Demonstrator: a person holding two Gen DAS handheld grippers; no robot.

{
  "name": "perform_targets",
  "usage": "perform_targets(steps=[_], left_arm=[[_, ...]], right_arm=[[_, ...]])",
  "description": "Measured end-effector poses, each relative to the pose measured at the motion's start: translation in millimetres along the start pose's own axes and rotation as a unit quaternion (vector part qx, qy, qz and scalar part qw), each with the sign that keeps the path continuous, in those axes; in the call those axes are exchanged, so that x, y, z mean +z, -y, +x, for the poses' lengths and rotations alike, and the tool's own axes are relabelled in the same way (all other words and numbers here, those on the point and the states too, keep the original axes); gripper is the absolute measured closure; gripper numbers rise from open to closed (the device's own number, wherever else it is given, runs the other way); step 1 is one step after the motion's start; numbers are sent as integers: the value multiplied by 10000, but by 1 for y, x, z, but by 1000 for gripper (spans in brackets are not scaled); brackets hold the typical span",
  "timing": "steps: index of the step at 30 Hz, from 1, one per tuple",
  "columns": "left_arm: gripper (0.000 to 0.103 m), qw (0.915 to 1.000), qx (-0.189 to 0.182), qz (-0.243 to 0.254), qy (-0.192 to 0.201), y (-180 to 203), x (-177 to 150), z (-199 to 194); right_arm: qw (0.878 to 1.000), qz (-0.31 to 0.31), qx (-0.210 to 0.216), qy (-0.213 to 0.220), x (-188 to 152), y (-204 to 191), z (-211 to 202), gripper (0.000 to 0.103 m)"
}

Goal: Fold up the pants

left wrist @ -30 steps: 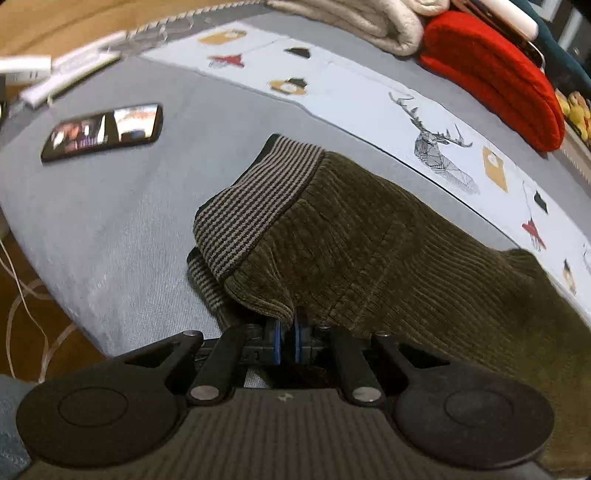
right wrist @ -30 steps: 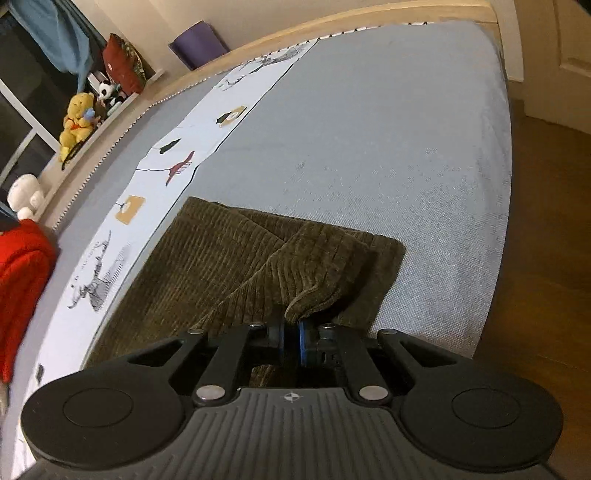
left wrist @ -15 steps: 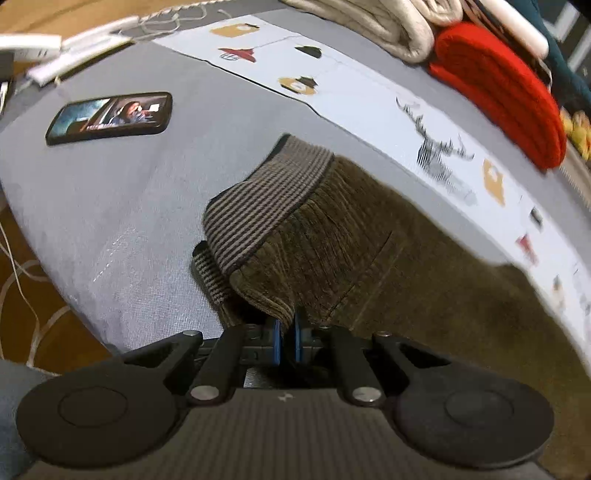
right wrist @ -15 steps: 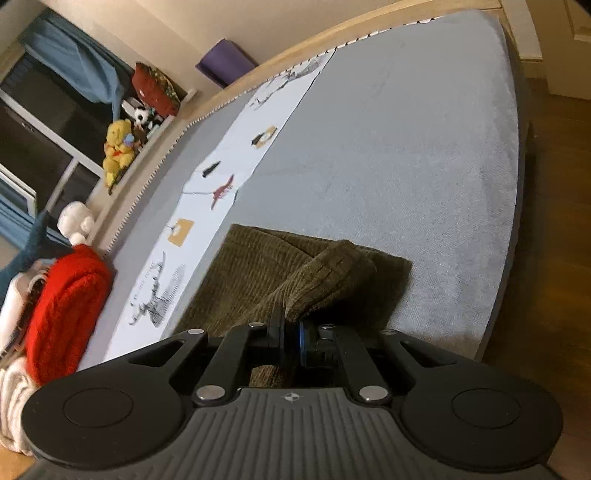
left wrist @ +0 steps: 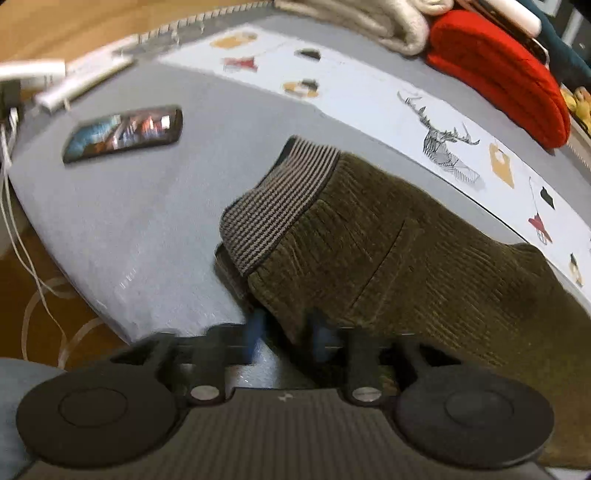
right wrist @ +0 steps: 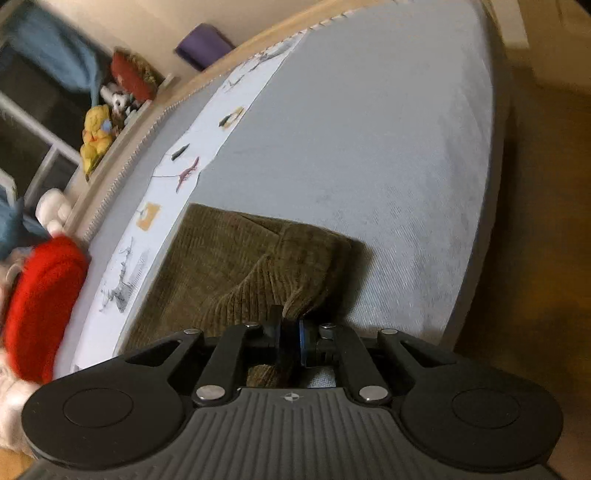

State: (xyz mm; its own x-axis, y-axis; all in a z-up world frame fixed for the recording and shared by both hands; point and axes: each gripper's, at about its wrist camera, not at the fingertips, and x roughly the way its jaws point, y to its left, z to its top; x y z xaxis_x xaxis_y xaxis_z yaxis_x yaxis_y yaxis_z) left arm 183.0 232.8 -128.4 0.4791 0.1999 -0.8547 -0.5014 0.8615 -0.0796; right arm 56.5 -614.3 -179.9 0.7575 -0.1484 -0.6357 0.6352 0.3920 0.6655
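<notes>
One pair of olive corduroy pants (left wrist: 388,251) lies on the grey bed (left wrist: 147,229), folded lengthwise, with its striped waistband (left wrist: 280,206) toward the left end and its leg ends (right wrist: 310,251) doubled over at the right. On the bed well left of the waistband lies one lit phone (left wrist: 123,133), and past it at the edge are white cables (left wrist: 74,79), blurred. A white printed strip (left wrist: 406,110) runs along the far side of the pants; beyond it sit one cream blanket (left wrist: 369,22) and one red knit cushion (left wrist: 495,70). The left tool (left wrist: 286,332) is opening, its blue pads parted at the near corner of the waist end, with corduroy still between them. The right tool (right wrist: 290,341) is also opening, only slightly, a fold of the leg end between its pads. A ledge behind the bed carries one yellow plush toy (right wrist: 96,136).
</notes>
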Motion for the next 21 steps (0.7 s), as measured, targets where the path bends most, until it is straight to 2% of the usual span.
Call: perform_targets(steps=[1,2,3,5,9,12,14,18,21], left_arm=[[28,9999,58,45,143,0,-1,-6],[16,9994,158,26,311,-1,-1,-12],[15,9986,228,-4,480,-3,-2,-19],[15,9978,185,-9,640,-6,-1,-28],[13,9974,62,-108,706,-1,4,-38],[12,9969,124,-11,772,12,6,-41],[12,9968,183,-50,771,19,9,-40],[12,9964,394,-343,668,23,18,-31],[12,9956,576,-476,564,25,23,-23]], right_arm=[[9999,61,-99,117,1,0,-8,76],[9992,-7,-268,309,4,-2,-16,67],[9972,-86,-456,579,8,-4,-26,56],[9940,-310,-603,862,18,-8,-39,56],[9935,-706,-369,807,41,-29,-37,56],[9914,-1245,-80,393,58,-57,-7,56],[9869,-1591,-79,235,62,-77,18,56],[9776,-2069,-389,-73,57,-101,73,56],[9668,-2442,-737,-144,51,-111,109,56]])
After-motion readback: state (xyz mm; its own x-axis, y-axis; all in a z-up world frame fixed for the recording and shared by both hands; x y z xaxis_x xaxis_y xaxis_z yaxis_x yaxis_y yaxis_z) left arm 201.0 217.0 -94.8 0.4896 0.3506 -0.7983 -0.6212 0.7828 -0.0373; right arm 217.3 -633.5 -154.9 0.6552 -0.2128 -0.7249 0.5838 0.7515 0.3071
